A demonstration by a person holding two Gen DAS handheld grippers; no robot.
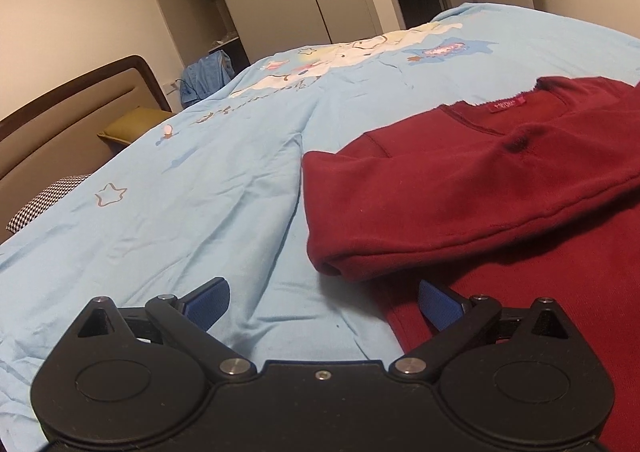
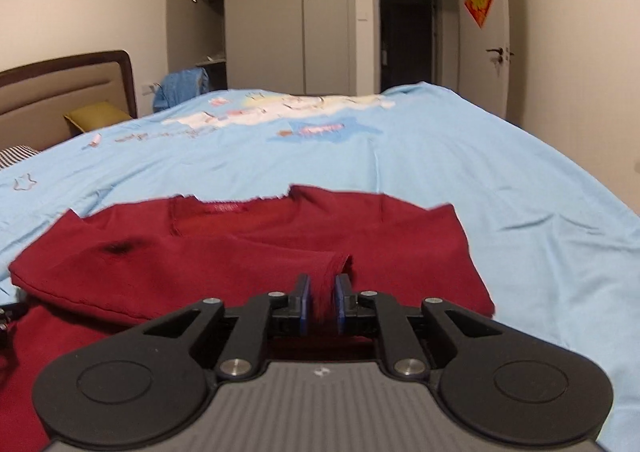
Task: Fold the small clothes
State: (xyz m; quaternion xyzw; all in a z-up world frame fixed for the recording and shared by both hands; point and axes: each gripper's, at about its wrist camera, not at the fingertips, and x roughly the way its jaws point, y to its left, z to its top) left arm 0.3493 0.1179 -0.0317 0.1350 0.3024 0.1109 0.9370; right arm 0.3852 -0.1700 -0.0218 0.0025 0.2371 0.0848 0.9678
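- Right claw (image 2: 322,302) clenched on a sleeve of the red top (image 2: 256,248).
- Left claw (image 1: 322,306) released, nothing between its pads, at the top's edge on the bed (image 1: 180,192).

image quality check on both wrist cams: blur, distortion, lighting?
Left wrist view: mostly sharp, the dark red long-sleeved top shows seams and its neck label; strong fisheye bends the pale blue printed bedspread and wardrobe, corners vignetted. Right wrist view: softer, motion-smeared, the top's edges and the bedspread print blur; the right gripper stays crisp. Both: dim warm indoor light, no glare.
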